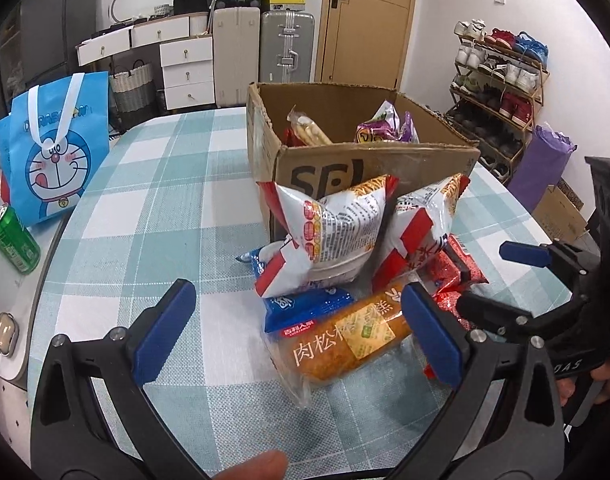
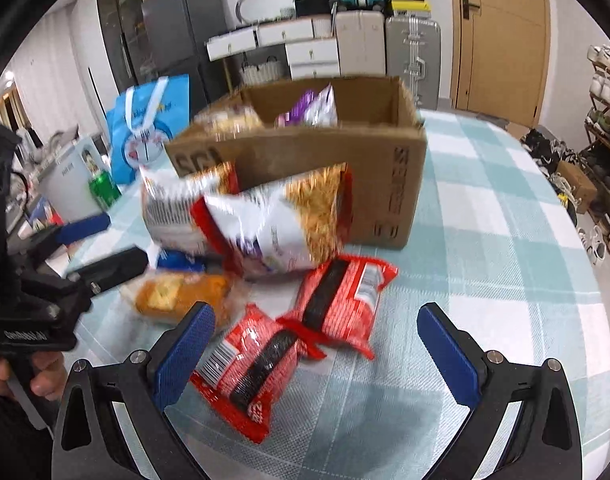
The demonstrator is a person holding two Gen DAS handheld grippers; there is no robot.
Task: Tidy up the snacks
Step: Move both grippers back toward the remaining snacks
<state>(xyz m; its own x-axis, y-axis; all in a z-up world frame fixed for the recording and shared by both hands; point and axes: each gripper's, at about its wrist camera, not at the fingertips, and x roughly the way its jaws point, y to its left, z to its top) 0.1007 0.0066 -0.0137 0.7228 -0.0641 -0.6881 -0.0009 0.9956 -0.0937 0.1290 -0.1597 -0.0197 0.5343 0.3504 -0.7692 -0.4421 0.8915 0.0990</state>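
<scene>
An open cardboard box [image 1: 377, 160] [image 2: 385, 152] stands on the checked tablecloth and holds a purple bag [image 1: 385, 126] and a stick-snack pack [image 1: 307, 128]. Two white-and-red puffed bags [image 1: 337, 228] [image 2: 273, 232] lean against its front. Below them lie a blue pack [image 1: 305, 306], an orange cake pack [image 1: 345, 340] [image 2: 177, 292] and two red packs [image 2: 341, 300] [image 2: 249, 368]. My left gripper [image 1: 297, 324] is open just above the cake pack. My right gripper [image 2: 317, 344] is open over the red packs; it also shows in the left wrist view [image 1: 505, 276].
A blue Doraemon tote bag [image 1: 57, 148] [image 2: 149, 128] and a green can [image 1: 15, 240] [image 2: 103, 190] stand at the table's left edge. Drawers, suitcases and a door lie behind the table; a shoe rack [image 1: 501, 88] stands to the right.
</scene>
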